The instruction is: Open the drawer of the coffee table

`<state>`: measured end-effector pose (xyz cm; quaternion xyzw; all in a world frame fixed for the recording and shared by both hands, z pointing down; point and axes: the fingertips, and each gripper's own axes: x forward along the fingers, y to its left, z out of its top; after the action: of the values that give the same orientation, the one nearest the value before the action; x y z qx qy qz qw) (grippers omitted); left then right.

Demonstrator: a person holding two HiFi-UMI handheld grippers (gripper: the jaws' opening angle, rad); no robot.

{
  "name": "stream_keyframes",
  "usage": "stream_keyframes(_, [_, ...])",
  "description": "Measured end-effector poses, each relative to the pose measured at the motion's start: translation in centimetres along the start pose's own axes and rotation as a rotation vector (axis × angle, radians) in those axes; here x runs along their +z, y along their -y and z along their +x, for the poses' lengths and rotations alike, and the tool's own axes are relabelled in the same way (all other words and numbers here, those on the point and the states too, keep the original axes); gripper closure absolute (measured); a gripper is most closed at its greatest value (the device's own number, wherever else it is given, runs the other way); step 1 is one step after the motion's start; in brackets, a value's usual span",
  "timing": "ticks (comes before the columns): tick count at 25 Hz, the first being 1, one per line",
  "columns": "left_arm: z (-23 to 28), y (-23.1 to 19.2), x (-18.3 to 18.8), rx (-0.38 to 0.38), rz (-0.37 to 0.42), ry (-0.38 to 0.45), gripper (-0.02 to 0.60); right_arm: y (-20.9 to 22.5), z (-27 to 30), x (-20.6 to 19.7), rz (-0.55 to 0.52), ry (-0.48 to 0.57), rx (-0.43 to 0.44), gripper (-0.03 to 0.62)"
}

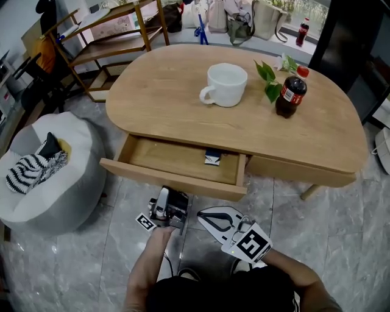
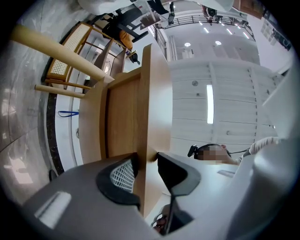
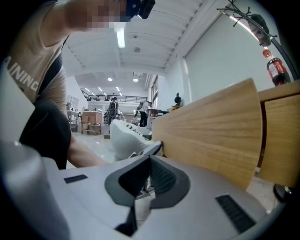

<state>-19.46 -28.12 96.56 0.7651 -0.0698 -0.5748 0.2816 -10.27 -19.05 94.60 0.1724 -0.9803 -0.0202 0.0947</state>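
The oval wooden coffee table has its left drawer pulled out, with a small dark and white item lying inside. My left gripper is at the lower edge of the drawer front and points steeply up. In the left gripper view the drawer front runs between the pads of the left gripper, which are closed on it. My right gripper hovers just right of it above the floor, jaws together and empty. In its own view the right gripper faces the drawer front.
On the tabletop stand a white mug, a cola bottle and a leafy sprig. A grey pouf with a striped cloth sits left of the drawer. A wooden shelf and bags stand behind.
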Motion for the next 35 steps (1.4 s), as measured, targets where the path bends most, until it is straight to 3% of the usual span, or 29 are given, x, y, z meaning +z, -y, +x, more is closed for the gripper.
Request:
stream_keyframes(17, [-2.5, 2.0, -1.0, 0.010, 0.014, 0.001, 0.445, -2.5, -0.1, 0.7, 0.018, 0.049, 0.080, 0.589])
stream_keyframes(26, [-3.0, 2.0, -1.0, -0.069, -0.040, 0.008, 0.445, -3.1, 0.1, 0.6, 0.010, 0.066, 0.120, 0.589])
stream_keyframes(28, [-3.8, 2.0, -1.0, -0.039, -0.022, 0.007, 0.445, -3.1, 0.1, 0.8, 0.004, 0.072, 0.120, 0.589])
stream_keyframes(31, [-6.4, 1.0, -1.3, 0.080, 0.050, -0.040, 0.445, -3.0, 0.1, 0.8, 0.000, 0.071, 0.119, 0.589])
stream_keyframes(35, [-8.1, 1.5, -1.6, 0.273, 0.269, -0.190, 0.448, -2.6, 0.3, 0.8, 0.015, 0.071, 0.108, 0.589])
